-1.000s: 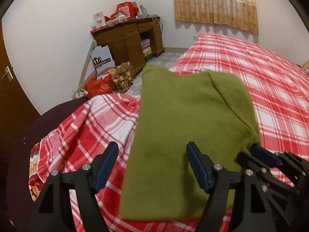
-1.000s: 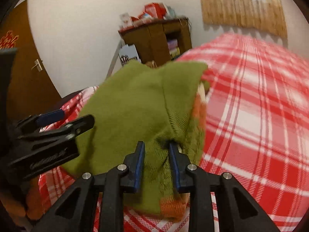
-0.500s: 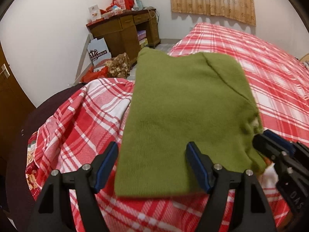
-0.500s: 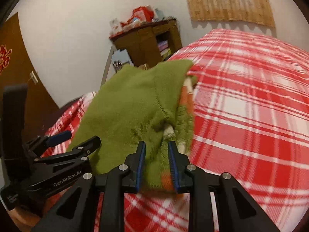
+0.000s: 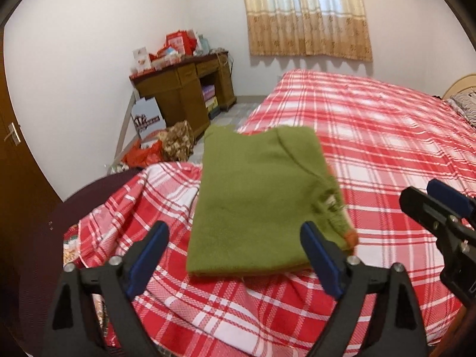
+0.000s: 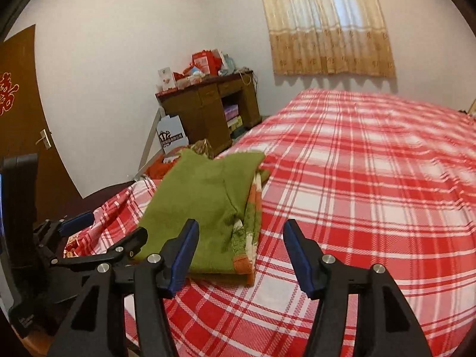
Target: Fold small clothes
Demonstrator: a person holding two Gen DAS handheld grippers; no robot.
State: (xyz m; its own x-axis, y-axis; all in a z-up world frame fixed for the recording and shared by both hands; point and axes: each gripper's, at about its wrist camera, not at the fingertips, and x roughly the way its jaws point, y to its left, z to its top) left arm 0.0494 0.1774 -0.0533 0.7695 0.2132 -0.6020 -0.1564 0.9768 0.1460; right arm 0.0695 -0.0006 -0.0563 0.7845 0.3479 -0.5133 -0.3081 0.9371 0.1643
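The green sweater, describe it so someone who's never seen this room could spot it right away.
Start at the big bed with the red and white plaid sheet. On its near corner, toward the wooden desk, lies the green sweater, folded into a flat rectangle. It is the only solid green thing on the bed, with orange and white knit trim showing along its right edge.

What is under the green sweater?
The folded green sweater lies on the red plaid bedsheet. Orange and white folded layers peek out along its right edge; the sheet directly beneath is covered.
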